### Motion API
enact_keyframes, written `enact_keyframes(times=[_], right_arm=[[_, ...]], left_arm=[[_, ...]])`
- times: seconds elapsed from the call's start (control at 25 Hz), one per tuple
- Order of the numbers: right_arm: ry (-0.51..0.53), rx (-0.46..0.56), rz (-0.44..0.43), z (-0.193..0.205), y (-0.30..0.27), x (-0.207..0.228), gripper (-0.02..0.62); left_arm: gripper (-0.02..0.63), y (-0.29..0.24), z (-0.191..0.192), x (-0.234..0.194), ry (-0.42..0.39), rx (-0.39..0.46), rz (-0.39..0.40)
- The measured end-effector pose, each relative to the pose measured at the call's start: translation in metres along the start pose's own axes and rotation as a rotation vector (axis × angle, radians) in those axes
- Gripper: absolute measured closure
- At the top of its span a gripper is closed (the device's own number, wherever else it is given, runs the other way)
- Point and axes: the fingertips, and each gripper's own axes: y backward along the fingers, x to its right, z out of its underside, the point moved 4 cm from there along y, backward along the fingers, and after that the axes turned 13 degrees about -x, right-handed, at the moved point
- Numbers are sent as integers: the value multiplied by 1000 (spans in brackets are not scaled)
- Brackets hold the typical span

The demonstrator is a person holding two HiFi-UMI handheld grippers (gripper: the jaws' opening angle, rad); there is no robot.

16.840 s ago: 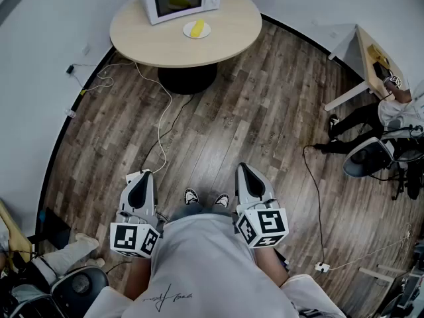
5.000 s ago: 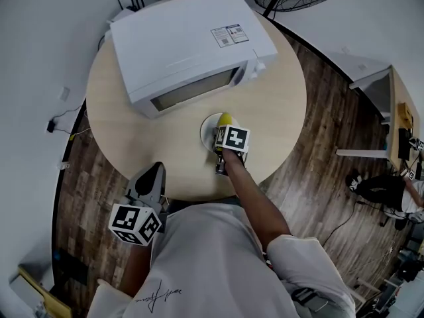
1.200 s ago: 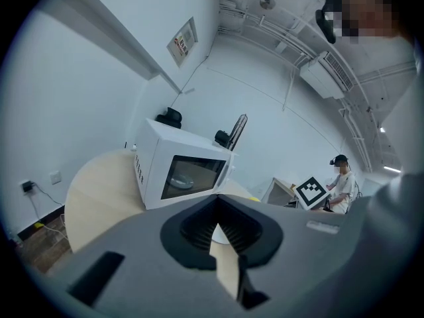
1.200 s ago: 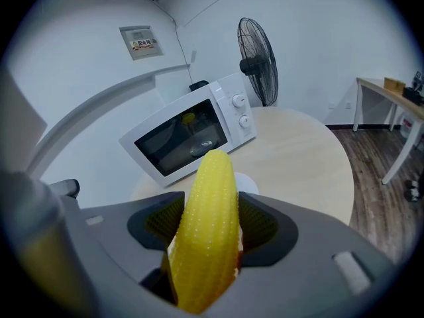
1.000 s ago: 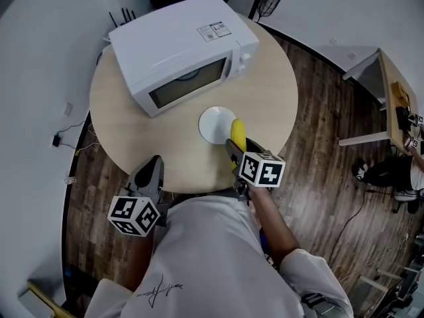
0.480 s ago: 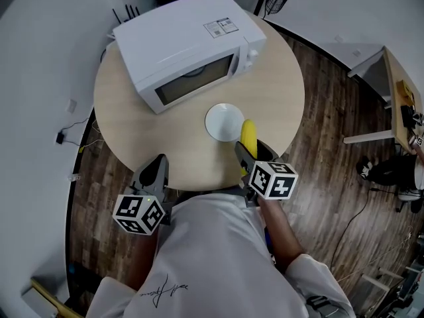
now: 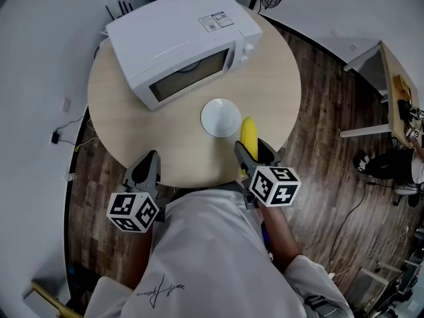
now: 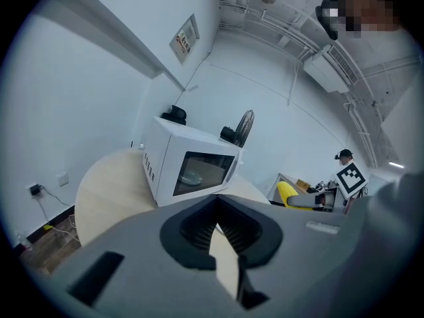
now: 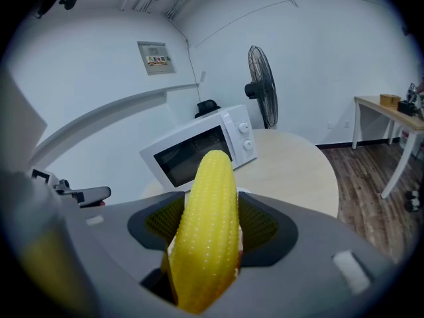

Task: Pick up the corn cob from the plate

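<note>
Corn cob (image 7: 248,135) is sitting pinched between the right gripper (image 7: 254,155) jaws, hanging clear of the plate (image 7: 220,118) (bare) above the table (image 7: 126,121) edge. Left gripper (image 7: 144,172) is idling low, jaws nearly pressed together, empty. Pickup is looking done; next move is calling for holding that pinch steady.

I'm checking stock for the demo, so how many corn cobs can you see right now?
1. The corn cob is clamped in the right hand-held gripper, beside the empty white plate in the head view. Another could be hidden inside the microwave.
</note>
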Motion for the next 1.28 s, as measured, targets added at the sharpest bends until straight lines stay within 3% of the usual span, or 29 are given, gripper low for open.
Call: enact_keyframes(times=[0.2, 0.56, 1.28], right_arm=[[67, 58, 7, -7, 15, -5, 327], [176, 138, -68, -20, 25, -17, 327], [200, 115, -85, -19, 32, -8, 328]], left_arm=[[614, 2, -2, 3, -22, -5, 0], [614, 13, -19, 0, -59, 50, -31], [615, 9, -7, 9, -50, 29, -27]])
